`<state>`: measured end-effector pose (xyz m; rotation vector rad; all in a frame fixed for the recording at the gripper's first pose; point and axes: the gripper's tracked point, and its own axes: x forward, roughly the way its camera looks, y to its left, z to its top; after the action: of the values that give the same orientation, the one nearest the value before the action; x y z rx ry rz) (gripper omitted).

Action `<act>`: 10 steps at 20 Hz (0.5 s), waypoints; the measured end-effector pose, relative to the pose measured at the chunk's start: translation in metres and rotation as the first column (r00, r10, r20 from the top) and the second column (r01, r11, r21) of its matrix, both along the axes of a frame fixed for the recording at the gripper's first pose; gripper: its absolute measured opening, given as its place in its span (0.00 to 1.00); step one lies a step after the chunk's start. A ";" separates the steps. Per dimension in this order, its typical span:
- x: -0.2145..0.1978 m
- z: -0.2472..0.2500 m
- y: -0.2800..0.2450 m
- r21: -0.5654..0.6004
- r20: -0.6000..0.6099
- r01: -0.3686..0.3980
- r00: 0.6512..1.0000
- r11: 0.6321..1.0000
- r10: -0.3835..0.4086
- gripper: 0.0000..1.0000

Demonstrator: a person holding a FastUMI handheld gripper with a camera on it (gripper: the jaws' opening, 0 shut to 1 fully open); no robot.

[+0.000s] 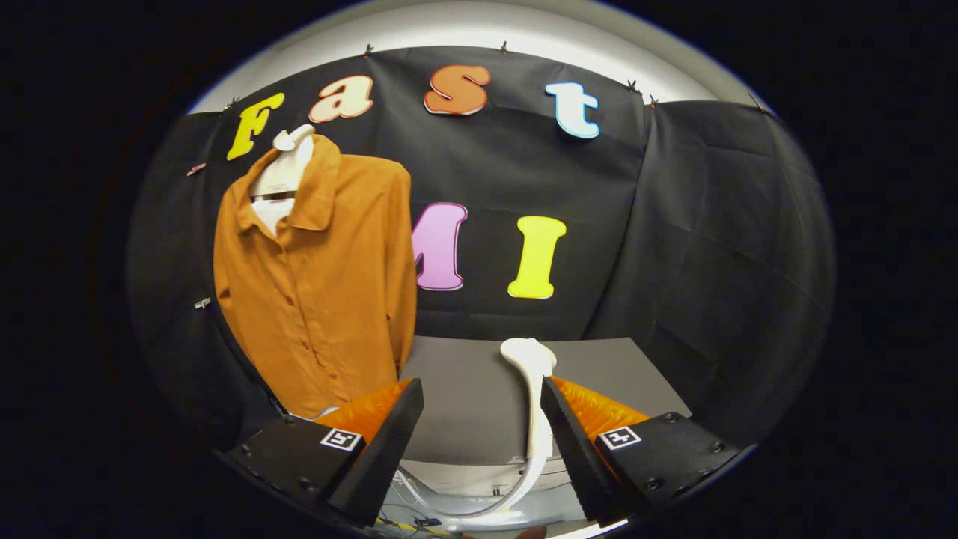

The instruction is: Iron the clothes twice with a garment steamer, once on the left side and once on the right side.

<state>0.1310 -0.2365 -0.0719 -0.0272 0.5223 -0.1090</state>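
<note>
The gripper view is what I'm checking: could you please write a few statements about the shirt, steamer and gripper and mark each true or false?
1. The shirt hangs on a hanger. True.
2. The gripper is shut on the steamer. False: the fingers stand apart; the steamer is beside the right finger, gap on its other side.
3. The shirt lies flat on the table. False: it hangs upright at the left.
4. The shirt is buttoned. True.

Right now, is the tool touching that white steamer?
Cannot tell. In the gripper view the open tool has the white garment steamer between its fingers, hard against the right finger, with no gap or contact plainly visible.
</note>
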 end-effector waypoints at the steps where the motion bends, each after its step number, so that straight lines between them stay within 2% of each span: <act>1: 0.007 -0.014 -0.011 0.004 -0.044 0.002 0.999 1.000 -0.002 0.99; 5: 0.033 -0.076 -0.045 0.084 -0.215 0.017 0.977 0.996 0.002 0.99; 8: 0.050 -0.117 -0.074 0.074 -0.304 0.035 0.953 0.997 -0.011 0.99; 10: 0.055 -0.147 -0.079 0.110 -0.360 0.030 0.933 0.993 0.012 0.99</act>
<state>0.1862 -0.3155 -0.2191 0.0687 0.8961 -0.0833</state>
